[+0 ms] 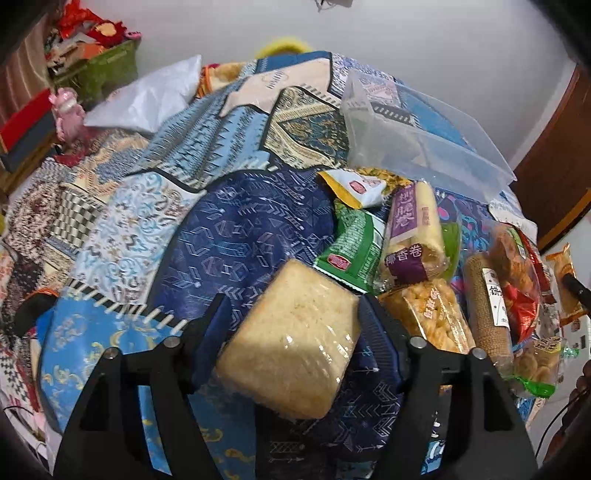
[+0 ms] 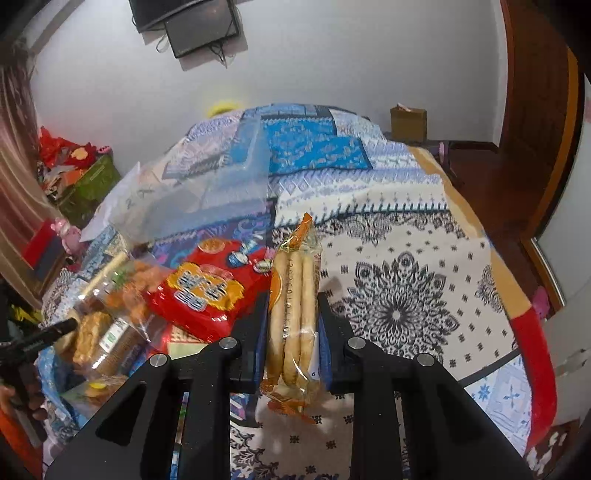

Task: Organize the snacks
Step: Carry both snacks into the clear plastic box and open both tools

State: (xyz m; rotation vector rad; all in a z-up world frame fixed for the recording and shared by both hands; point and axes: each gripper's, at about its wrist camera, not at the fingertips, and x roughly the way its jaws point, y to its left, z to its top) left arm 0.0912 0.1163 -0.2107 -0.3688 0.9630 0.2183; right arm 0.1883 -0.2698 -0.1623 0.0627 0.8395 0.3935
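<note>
Left claw (image 1: 291,325) grips rice cake (image 1: 291,343); right claw (image 2: 291,332) clamps biscuit pack (image 2: 293,317). Clear bin (image 1: 424,147) looks empty; most snacks (image 1: 406,240) unsorted on bed (image 1: 129,221).

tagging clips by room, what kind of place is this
Most likely a bedroom in a home: a bed under a patchwork quilt fills the view, a screen hangs on the wall, and a wooden door stands at the right.

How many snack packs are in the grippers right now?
2. The clear-wrapped pale square rice cake is held in the left gripper; the clear orange-edged pack of biscuit sticks is clamped in the right gripper.
</note>
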